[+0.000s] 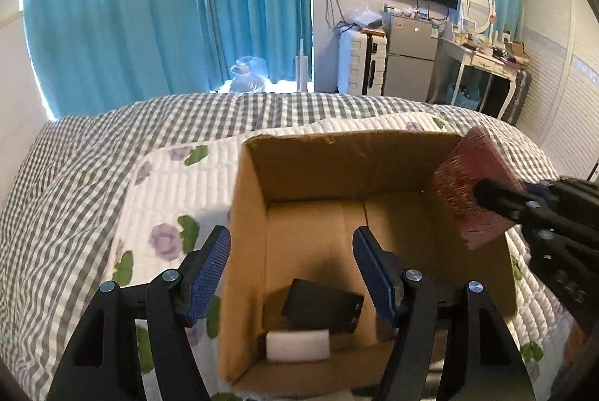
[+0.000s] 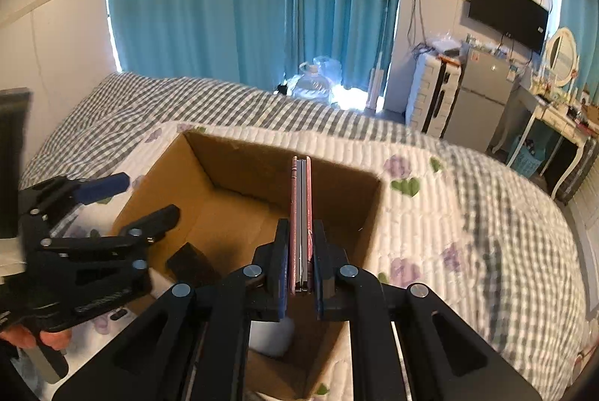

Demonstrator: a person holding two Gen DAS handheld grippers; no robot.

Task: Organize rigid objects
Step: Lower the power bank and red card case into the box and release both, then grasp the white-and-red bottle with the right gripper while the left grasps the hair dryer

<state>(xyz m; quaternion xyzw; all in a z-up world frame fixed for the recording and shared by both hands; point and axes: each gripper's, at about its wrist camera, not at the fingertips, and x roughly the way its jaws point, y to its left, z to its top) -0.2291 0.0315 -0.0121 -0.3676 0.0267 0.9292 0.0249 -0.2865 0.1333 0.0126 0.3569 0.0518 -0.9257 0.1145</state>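
Edge-on only rightward: red book (image 2: 300, 214)

Matt cardboard box (image 1: 337, 158), quilted cloth bedspread (image 1: 179, 184)

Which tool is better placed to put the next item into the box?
Right. The right tool is shut on the reddish flat case, held over the cardboard box. The left tool is open, with nothing in it.

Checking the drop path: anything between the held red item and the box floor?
Nothing visible. The right gripper holds the red flat item above the open cardboard box; black block and white block lie near the front.
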